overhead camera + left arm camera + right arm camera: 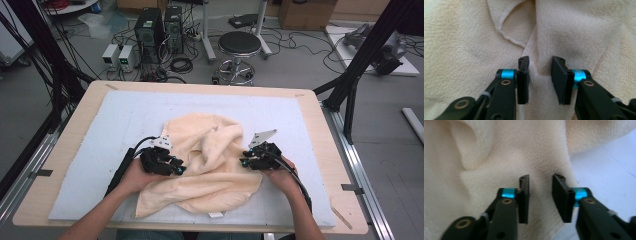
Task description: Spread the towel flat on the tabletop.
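While the cream towel (210, 165) sits crumpled at centre frame on the table (65, 165), left gripper (176, 167) and right gripper (245, 161) hover over it with jaws parted, nothing pinched. Looks like regrasp time: next move needs each to find an edge.

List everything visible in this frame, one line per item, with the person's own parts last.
towel: one, cream, crumpled at the middle of the mat
mat: one, pale blue-grey, covering most of the table
table: one, light wood, bearing the mat
stool: one, black round seat, on the floor beyond the table
computer towers: two, black, on the floor, upper left of the stool
cardboard box: one, brown, far floor
left hand-held gripper: one, black with blue rings, jaws apart over a towel fold
right hand-held gripper: one, black with blue rings, jaws apart at the towel's edge
forearms: two, entering from the bottom
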A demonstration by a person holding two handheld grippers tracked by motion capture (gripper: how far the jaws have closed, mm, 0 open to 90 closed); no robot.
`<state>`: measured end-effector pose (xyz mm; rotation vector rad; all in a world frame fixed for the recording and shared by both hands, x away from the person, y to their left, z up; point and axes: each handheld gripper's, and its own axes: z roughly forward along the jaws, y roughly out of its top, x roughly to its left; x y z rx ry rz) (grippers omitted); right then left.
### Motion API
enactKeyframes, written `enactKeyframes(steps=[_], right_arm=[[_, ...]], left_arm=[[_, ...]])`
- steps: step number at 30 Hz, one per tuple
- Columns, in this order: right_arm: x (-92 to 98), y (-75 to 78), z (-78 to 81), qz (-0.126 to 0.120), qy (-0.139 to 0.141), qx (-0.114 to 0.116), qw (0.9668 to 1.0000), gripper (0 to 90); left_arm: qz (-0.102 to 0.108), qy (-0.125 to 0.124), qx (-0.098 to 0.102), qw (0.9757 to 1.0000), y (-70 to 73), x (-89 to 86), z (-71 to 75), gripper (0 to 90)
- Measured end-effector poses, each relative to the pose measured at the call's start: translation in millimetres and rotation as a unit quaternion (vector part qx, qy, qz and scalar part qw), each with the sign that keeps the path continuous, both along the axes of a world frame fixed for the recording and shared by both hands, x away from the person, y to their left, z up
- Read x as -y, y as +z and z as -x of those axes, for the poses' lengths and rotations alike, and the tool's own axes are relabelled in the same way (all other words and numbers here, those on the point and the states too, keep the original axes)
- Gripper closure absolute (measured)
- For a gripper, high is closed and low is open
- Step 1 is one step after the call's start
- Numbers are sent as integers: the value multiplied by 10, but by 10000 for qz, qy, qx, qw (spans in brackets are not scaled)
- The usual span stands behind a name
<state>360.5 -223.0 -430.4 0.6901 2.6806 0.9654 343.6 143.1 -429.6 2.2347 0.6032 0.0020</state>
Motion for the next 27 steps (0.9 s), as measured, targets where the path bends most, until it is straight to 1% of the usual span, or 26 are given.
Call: enactKeyframes(steps=[1,2,3,4,5,6,7,8,10,11,13,14,15,16,17,18,20,21,22,23,24,25,26,27], right_arm=[[0,0,0,0,0,0,10000,697],[-7,-3,-7,-37,14,-74,10000,742],[-7,-3,-7,-37,14,-74,10000,742],[-7,-5,-10,-71,52,-105,9999,793],[-7,-5,-10,-71,52,-105,9999,793],[-16,-2,-2,-59,92,-101,9999,834],[-16,-2,-2,-59,92,-101,9999,834],[-21,7,5,-15,123,-62,9999,849],[-13,21,20,-11,96,-93,9999,851],[-13,21,20,-11,96,-93,9999,851],[1,43,38,-14,139,-69,9999,853],[20,81,67,-50,171,-25,9998,856],[20,81,67,-50,171,-25,9998,856],[38,117,97,-65,185,27,9998,856],[38,117,97,-65,185,27,9998,856],[41,126,109,-52,191,47,9998,857],[31,152,160,-61,272,71,9996,858],[31,152,160,-61,272,71,9996,858],[11,178,195,-94,310,109,9994,858],[11,178,195,-94,310,109,9994,858],[1,190,210,-98,327,136,9993,859],[-12,212,224,-130,339,183,9992,860],[-37,228,219,-191,371,217,9989,860],[-37,228,219,-191,371,217,9989,860]], left_arm=[[-4,-17,-10,10000,-1,3,-2,679],[-37,-85,-52,9999,-11,14,1,732],[-37,-85,-52,9999,-11,14,1,758],[-54,-112,-33,9999,-7,32,5,792],[-54,-112,-33,9999,-7,32,5,806],[-62,-66,-40,10000,1,39,12,819],[-126,-89,-1,9999,11,32,13,819],[-147,-40,44,9999,21,29,28,830],[-208,37,151,9997,79,-16,55,835],[-208,37,151,9997,79,-16,55,836],[-164,154,237,9995,141,-97,91,837],[-109,254,265,9993,167,-151,109,838],[-93,293,269,9992,185,-204,115,838],[-39,401,296,9987,201,-290,131,839],[-46,474,286,9985,209,-344,142,839],[-51,579,301,9979,223,-442,153,840],[98,818,271,9962,240,-583,185,844],[131,879,289,9956,250,-629,201,844],[240,956,265,9948,283,-732,245,846],[240,956,265,9948,283,-732,245,847],[305,1011,283,9940,316,-780,277,847],[310,1027,350,9936,349,-819,297,850],[406,1141,422,9917,414,-892,325,872],[406,1141,422,9917,414,-892,325,872]])
